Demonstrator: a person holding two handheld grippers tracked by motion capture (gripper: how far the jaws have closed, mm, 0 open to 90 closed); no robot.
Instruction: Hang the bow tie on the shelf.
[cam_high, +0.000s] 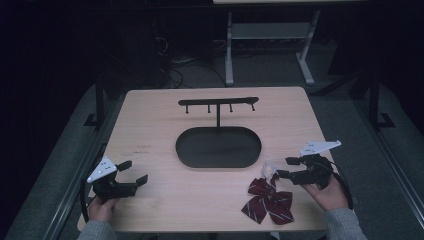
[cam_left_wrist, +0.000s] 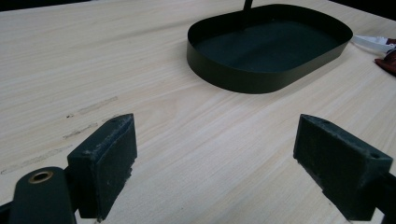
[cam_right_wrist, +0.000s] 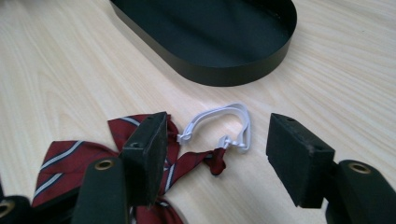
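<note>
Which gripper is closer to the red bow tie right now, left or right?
Right. The right gripper hovers just above the bow tie, jaws open over its white strap. The left gripper sits far across the table, open.

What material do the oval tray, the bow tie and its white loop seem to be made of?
Oval tray: probably thin sheet metal with a matte black coat; its wall is thin and even.
Bow tie: woven cloth, dark red with pale stripes; it folds softly.
White loop: looks like a flat elastic or fabric strap with a small white plastic clasp; I cannot tell which.
</note>
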